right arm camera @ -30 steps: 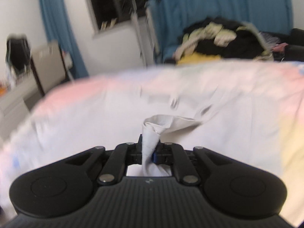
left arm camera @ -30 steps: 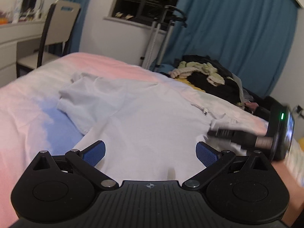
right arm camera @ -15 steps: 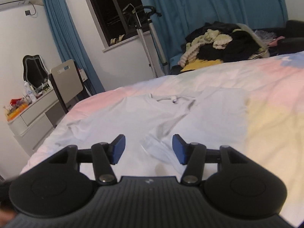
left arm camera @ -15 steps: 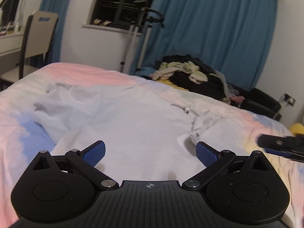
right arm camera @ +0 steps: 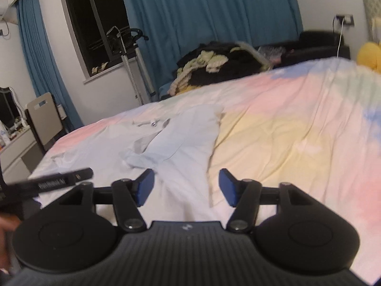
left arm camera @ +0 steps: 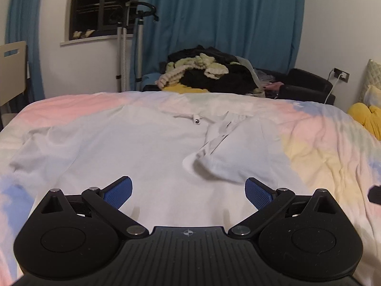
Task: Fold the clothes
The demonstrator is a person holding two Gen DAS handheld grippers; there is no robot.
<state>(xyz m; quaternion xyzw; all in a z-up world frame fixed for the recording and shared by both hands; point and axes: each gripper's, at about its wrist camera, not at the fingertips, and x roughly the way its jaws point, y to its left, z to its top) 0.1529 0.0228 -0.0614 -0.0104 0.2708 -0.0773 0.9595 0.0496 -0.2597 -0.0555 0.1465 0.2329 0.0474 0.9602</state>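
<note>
A white T-shirt (left arm camera: 142,147) lies spread on the pastel bedspread (left arm camera: 321,143), its right sleeve (left arm camera: 235,152) folded in over the body. In the right wrist view the shirt (right arm camera: 181,140) lies ahead and left, its right edge between the jaws. My left gripper (left arm camera: 188,190) is open and empty, low over the shirt's near hem. My right gripper (right arm camera: 185,186) is open and empty above the shirt's near right edge. Part of the left gripper (right arm camera: 59,181) shows at the left of the right wrist view.
A pile of dark and pale clothes (left arm camera: 209,74) sits beyond the bed's far edge before blue curtains (left arm camera: 219,23). A garment steamer stand (left arm camera: 126,43) stands by the window. A chair (right arm camera: 45,116) and dresser are at far left. Yellow cushion (left arm camera: 366,116) at right.
My right gripper let go of the sleeve, opened wide and drew back to the right. The sleeve now lies folded on the shirt. The left gripper stayed open and turned right.
</note>
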